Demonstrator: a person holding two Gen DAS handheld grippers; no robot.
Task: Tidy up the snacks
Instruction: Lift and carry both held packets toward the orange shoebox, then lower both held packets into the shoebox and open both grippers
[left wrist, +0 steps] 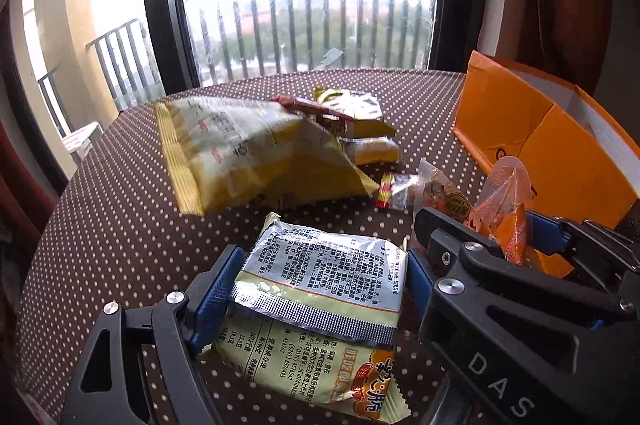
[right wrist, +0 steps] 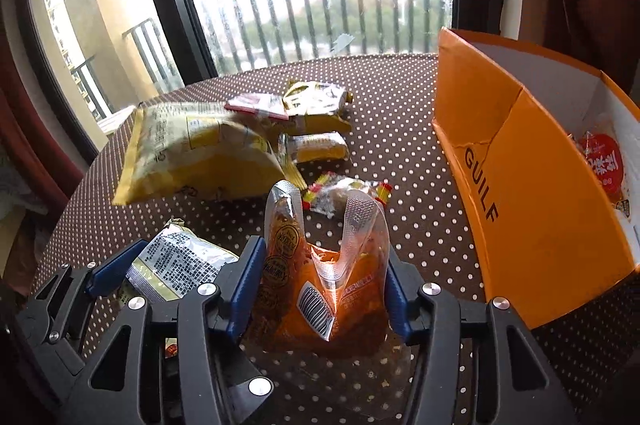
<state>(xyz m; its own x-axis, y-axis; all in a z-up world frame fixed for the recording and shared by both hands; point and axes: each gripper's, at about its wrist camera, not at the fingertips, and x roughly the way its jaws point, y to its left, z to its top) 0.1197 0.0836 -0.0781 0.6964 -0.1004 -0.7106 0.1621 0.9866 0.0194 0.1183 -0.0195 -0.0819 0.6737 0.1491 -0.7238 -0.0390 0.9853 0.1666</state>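
Snacks lie loose on a round table with a brown polka-dot cloth; an orange cardboard box stands at its right edge.

Left wrist view: left gripper has its blue pads pressed on both sides of a silver-and-yellow noodle packet, printed back facing up, packet raised off the cloth. Beyond it: a large yellow bag, a crumpled yellow-white wrapper with a red packet against it, a small yellow bar, a clear candy wrap with red-yellow ends. Right gripper sits just beside, to the right, clamped on an orange sauce pouch. Box interior hidden from this angle.

Right wrist view: right gripper squeezes the orange sauce pouch between its blue pads; pouch buckled, barcode facing the camera. Left gripper with the noodle packet at lower left. Orange cardboard box, marked "GUILF", stands open-topped, white inside; it holds a red-labelled packet against the far wall. Other contents cannot be made out.
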